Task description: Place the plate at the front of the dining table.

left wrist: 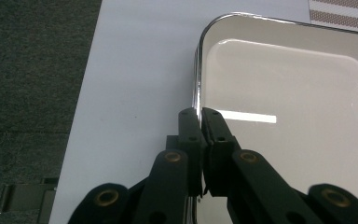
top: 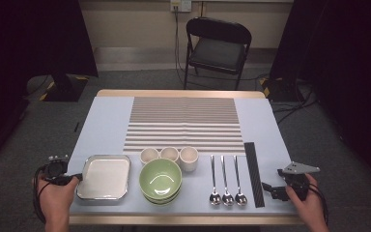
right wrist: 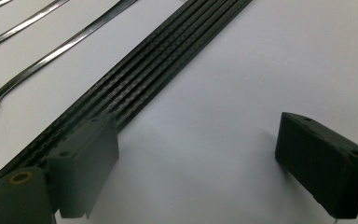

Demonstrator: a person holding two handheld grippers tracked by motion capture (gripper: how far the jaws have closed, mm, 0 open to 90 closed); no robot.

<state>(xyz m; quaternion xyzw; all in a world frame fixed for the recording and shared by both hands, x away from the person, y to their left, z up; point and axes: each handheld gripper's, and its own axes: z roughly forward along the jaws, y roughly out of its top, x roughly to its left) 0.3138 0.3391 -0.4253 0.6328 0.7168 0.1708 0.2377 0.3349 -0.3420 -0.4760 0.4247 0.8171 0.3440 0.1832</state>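
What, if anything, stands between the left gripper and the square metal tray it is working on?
Nothing visible. The left gripper is already shut on the left rim of the square metal tray, one black jaw outside the rim and one inside. The tray holds nothing, and the stacked green bowls stand apart on its right.

High view looks down on the table (top: pixel 106 121); both gripper views sit close above it.

A green bowl (top: pixel 160 180), cream cups (top: pixel 169 154) and a striped mat (top: pixel 183 123) (brown-and-white) on pale-blue table (top: pixel 106 121).
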